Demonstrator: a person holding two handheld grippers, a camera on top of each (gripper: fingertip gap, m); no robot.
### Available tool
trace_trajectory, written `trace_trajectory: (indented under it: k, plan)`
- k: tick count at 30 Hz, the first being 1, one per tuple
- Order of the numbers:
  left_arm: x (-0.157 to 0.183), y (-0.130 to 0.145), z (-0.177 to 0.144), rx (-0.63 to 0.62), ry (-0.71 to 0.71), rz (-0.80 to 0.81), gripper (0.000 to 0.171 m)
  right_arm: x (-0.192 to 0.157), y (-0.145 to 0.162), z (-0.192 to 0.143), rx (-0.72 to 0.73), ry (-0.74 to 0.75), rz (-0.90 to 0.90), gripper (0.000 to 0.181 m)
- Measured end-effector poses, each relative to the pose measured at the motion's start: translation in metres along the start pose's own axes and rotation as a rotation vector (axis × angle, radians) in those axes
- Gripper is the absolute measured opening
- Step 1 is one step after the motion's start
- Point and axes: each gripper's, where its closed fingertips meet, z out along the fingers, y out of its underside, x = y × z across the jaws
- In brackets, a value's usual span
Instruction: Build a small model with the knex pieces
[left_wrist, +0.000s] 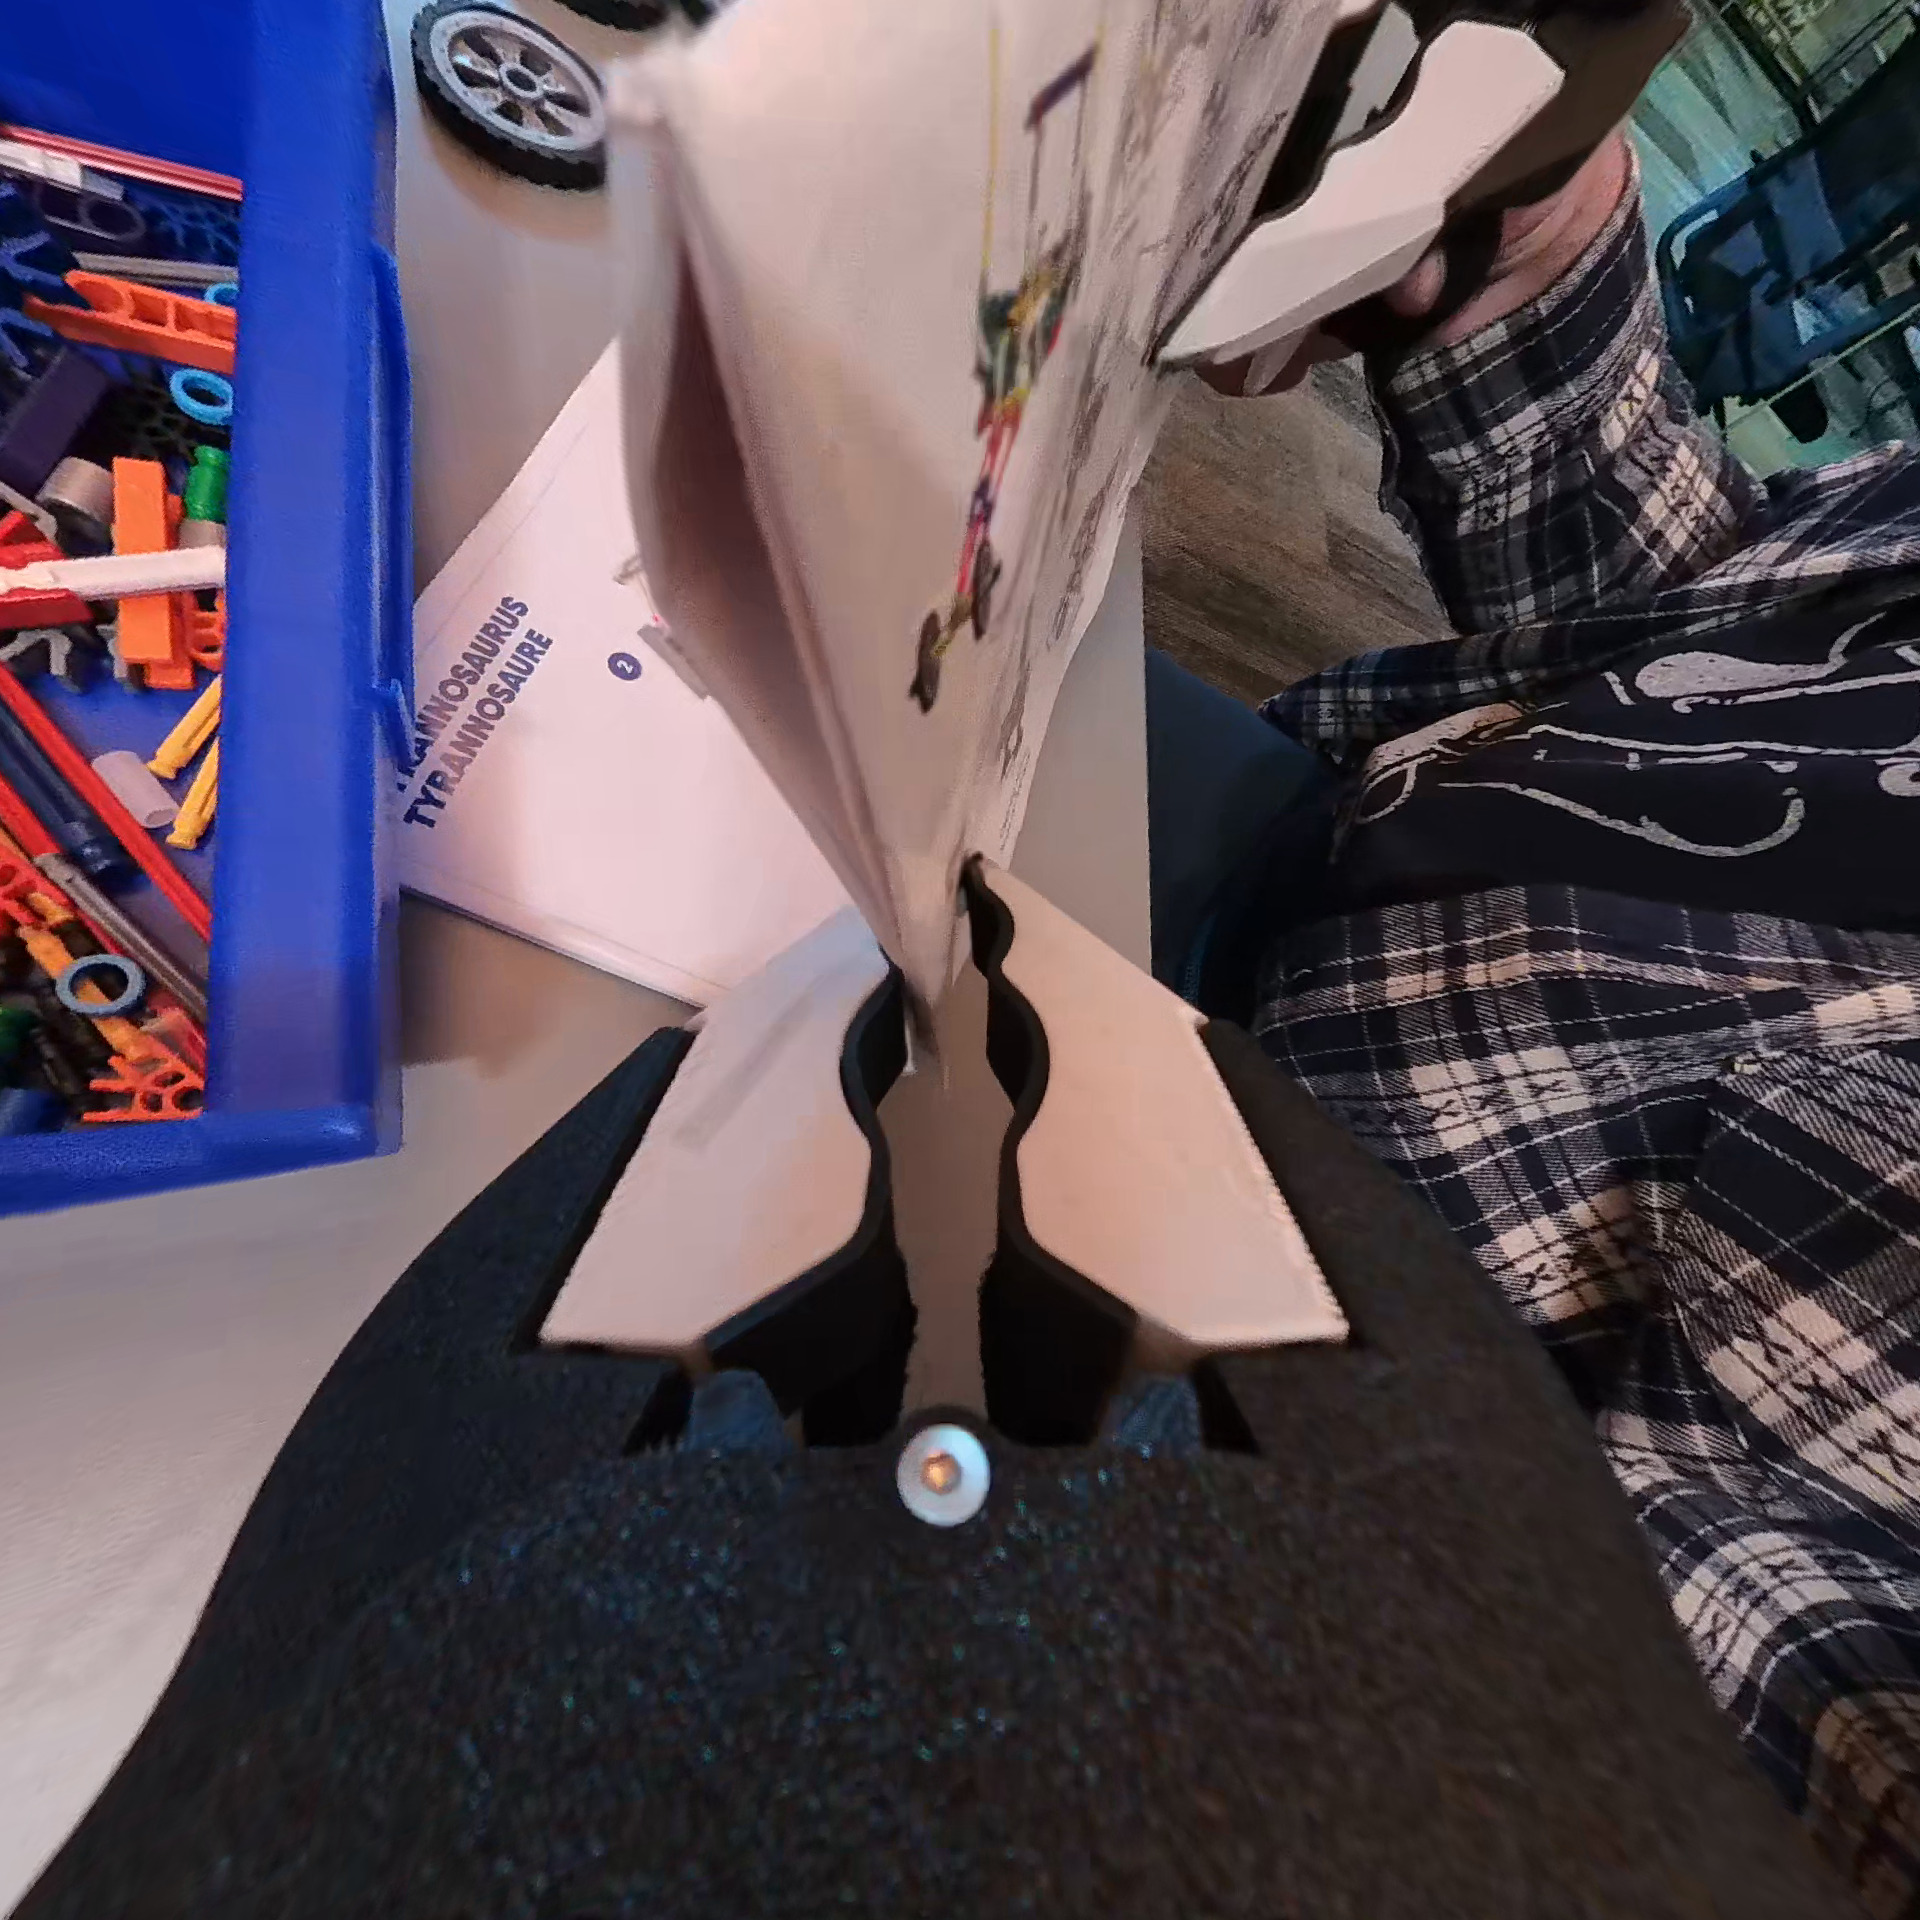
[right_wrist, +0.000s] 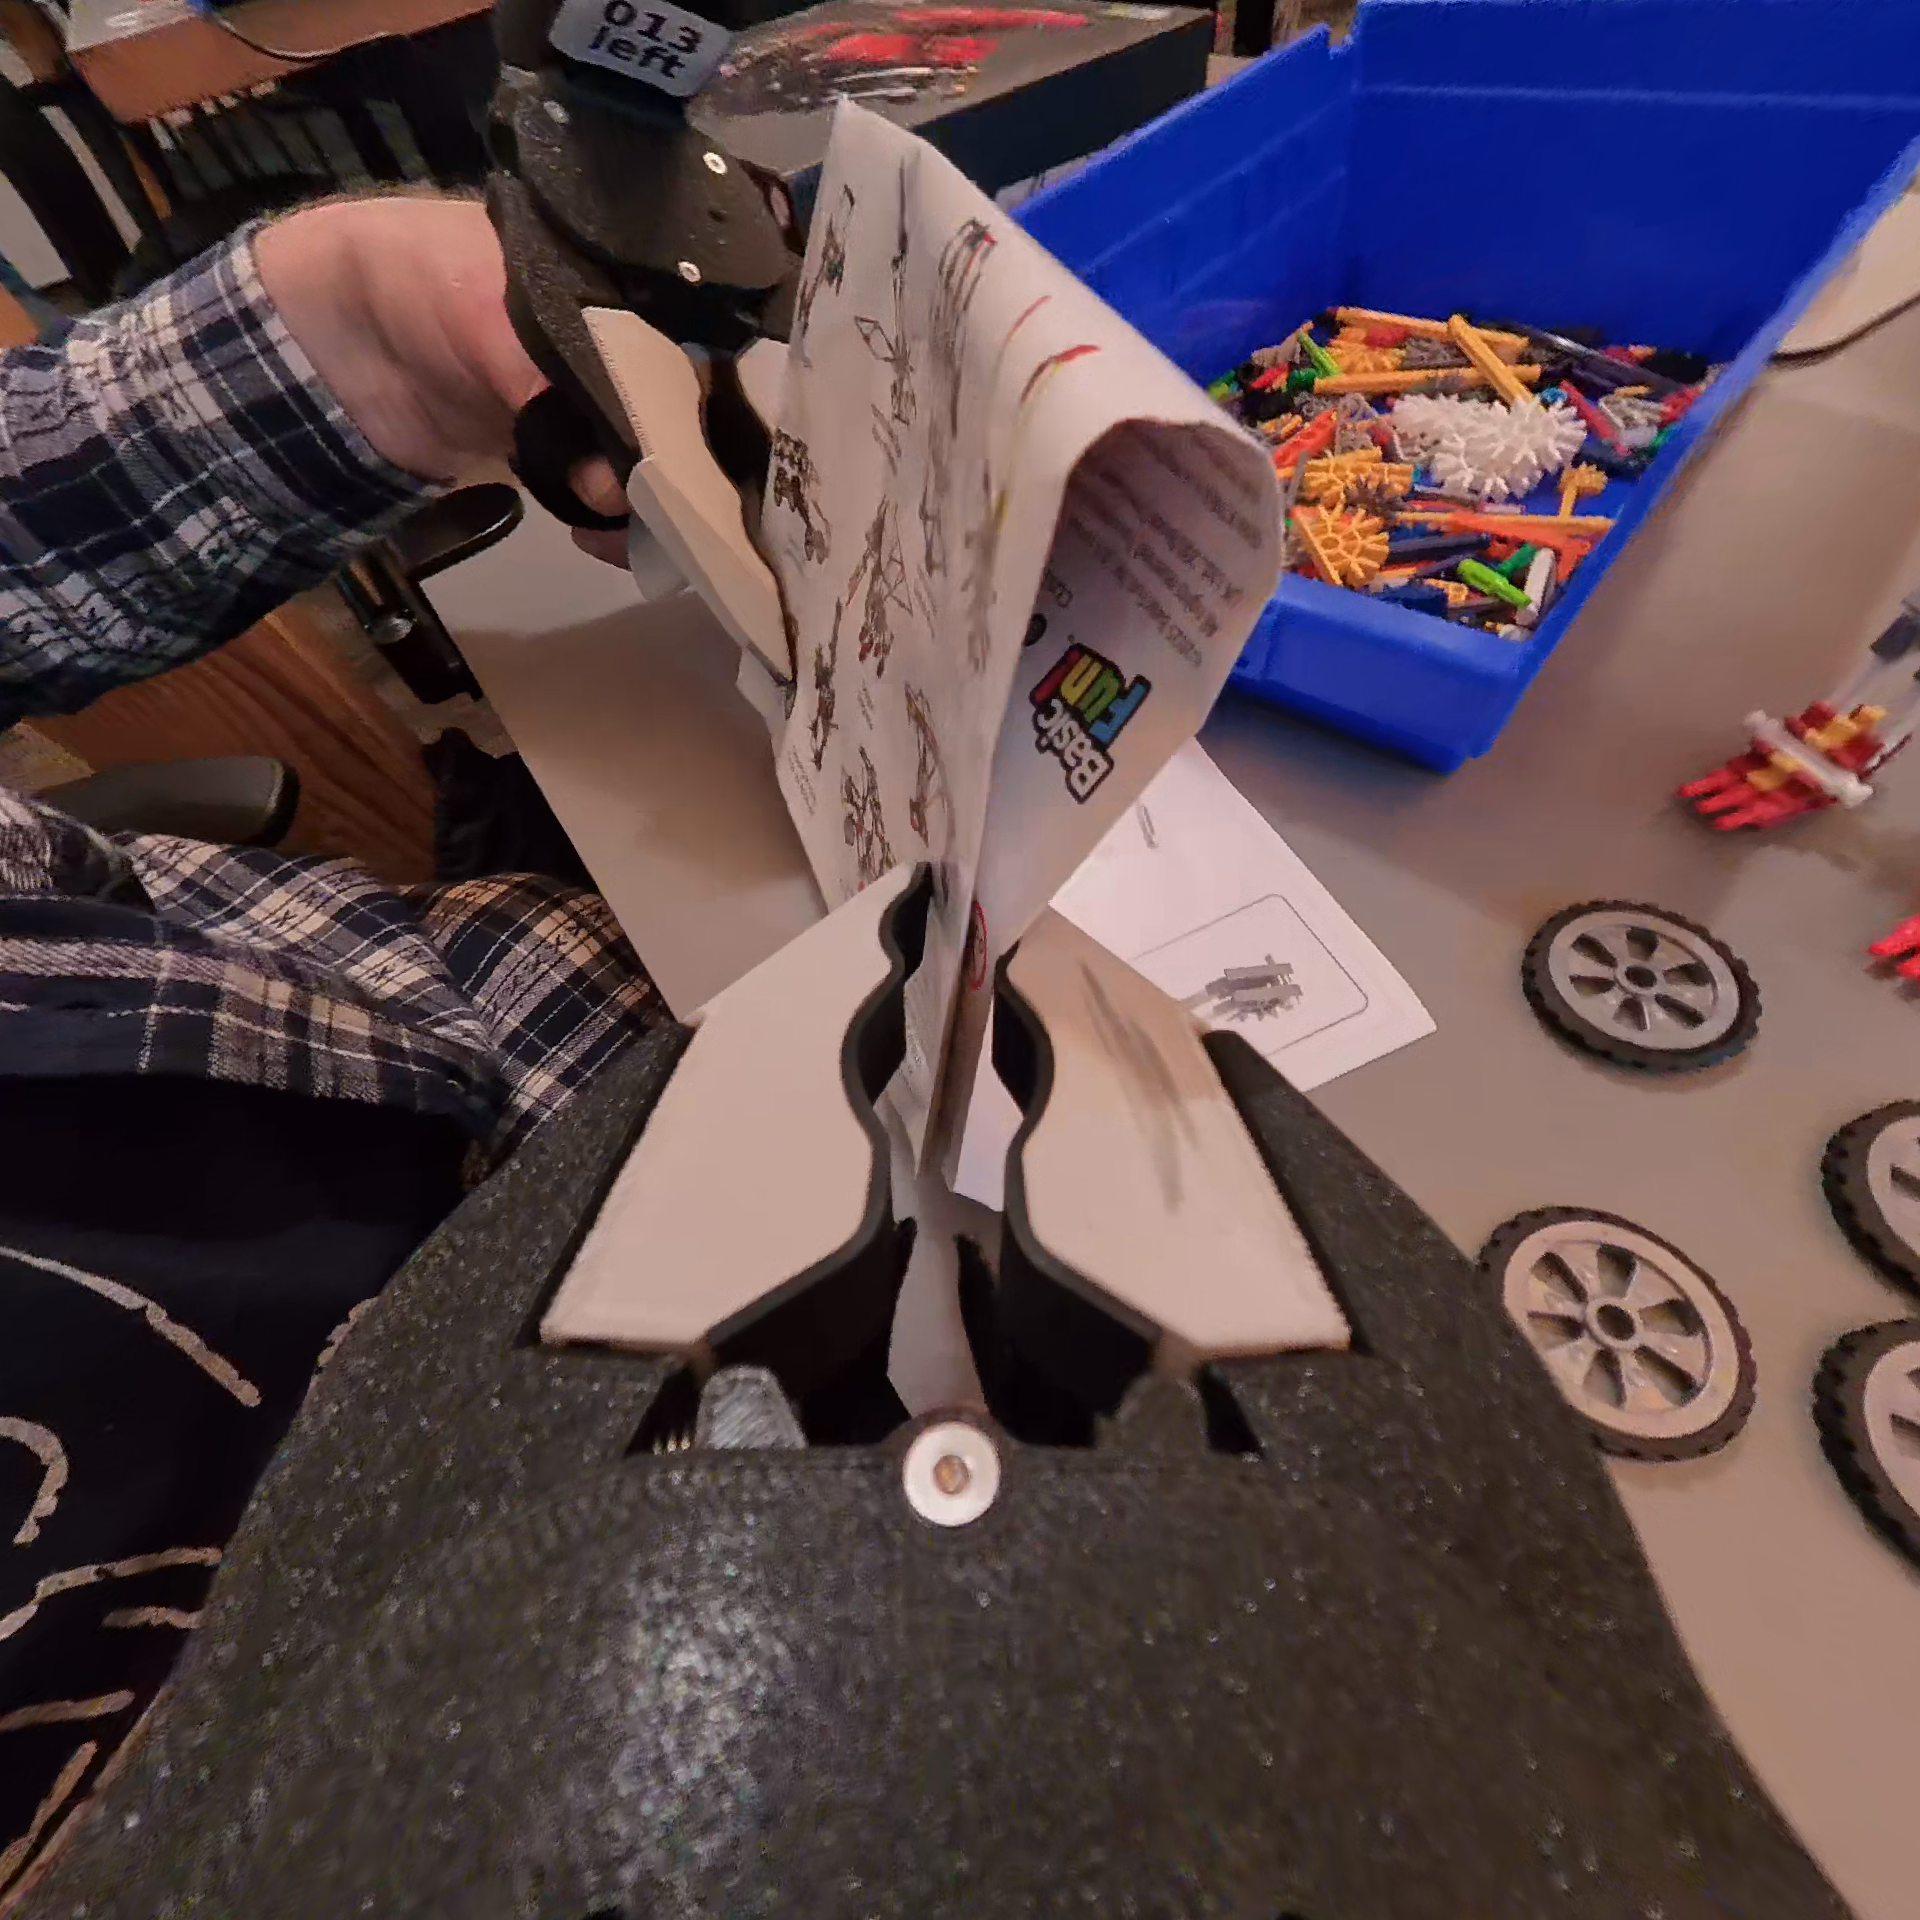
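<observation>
Between the tips of the left claw (left_wrist: 940, 935) a corner of a paper booklet (left_wrist: 883, 416) is pinched, lifted above the desk (left_wrist: 156, 1351) beside a blue bin (left_wrist: 301, 623) of building pieces. From the right wrist view, the right claw (right_wrist: 961, 935) is nearly closed on the booklet's other edge, near loose wheels (right_wrist: 1640, 985).
</observation>
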Motion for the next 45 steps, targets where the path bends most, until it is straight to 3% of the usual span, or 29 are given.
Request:
trace_trajectory:
  k: [13, 21, 26, 30, 40, 45]
  plan:
    - [-0.02, 0.011, 0.009, -0.073, -0.157, 0.043, 0.036, 0.022, 0.031, 0.012, -0.147, 0.076, 0.045, 0.018]
    - [-0.026, 0.005, -0.01, -0.033, -0.298, 0.12, 0.052, 0.028, 0.045, 0.014, -0.21, 0.108, 0.006, 0.025]
    - [-0.013, -0.019, -0.028, 0.074, -0.338, 0.222, 0.052, 0.029, 0.049, 0.015, -0.231, 0.124, -0.015, 0.028]
    - [0.007, -0.028, -0.014, 0.076, -0.33, 0.37, 0.045, 0.029, 0.052, 0.016, -0.254, 0.128, -0.035, 0.038]
    - [-0.011, 0.001, 0.029, -0.089, -0.348, 0.375, 0.035, 0.043, 0.038, -0.003, -0.255, 0.246, -0.097, 0.051]
    - [-0.013, 0.008, 0.04, -0.13, -0.339, 0.384, 0.036, 0.058, 0.01, -0.021, -0.217, 0.393, -0.196, 0.05]
